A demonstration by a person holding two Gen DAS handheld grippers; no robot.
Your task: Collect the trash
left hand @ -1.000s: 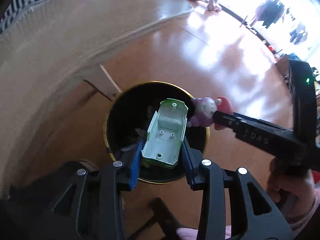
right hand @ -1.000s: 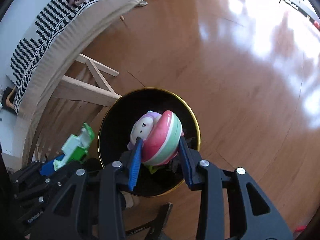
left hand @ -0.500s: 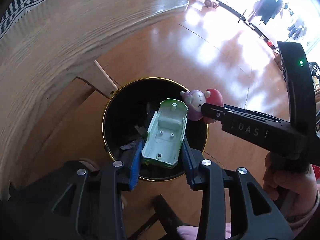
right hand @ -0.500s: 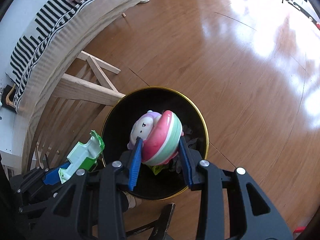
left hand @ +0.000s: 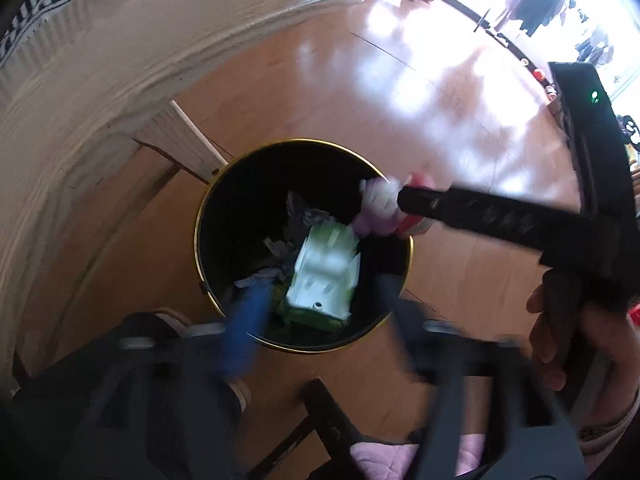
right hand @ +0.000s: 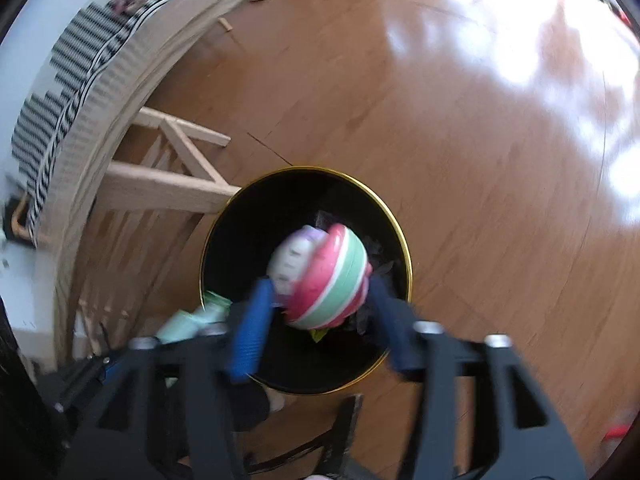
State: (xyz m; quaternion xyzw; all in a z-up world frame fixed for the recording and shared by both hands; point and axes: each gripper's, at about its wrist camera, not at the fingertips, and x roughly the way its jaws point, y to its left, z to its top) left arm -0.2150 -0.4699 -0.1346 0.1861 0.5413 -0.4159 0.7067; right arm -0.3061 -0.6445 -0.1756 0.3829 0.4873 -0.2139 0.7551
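Observation:
A black bin with a gold rim (left hand: 200, 236) stands on the floor right under both grippers. My left gripper (left hand: 320, 320) is over it with its jaws opening. The green-and-white plastic toy shell (left hand: 324, 276) is free of the blue pads (left hand: 244, 328) and is dropping onto the crumpled trash inside. My right gripper (right hand: 320, 328) hangs over the same bin (right hand: 404, 248), jaws opening too. The round pink, green and white toy figure (right hand: 324, 276) is blurred between its pads, no longer pressed. That figure (left hand: 380, 208) also shows in the left wrist view.
A pale wooden table (left hand: 100, 80) with a striped cloth (right hand: 68, 80) curves along the left, its legs (right hand: 168, 192) close beside the bin. Shiny wooden floor (right hand: 480, 140) stretches to the right. A hand (left hand: 560, 328) holds the right gripper; a dark chair leg (left hand: 332, 412) is below.
Both grippers have spread their jaws over the bin. The green shell has left the left pads and sunk into the bin; the round figure has come loose from the right pads.

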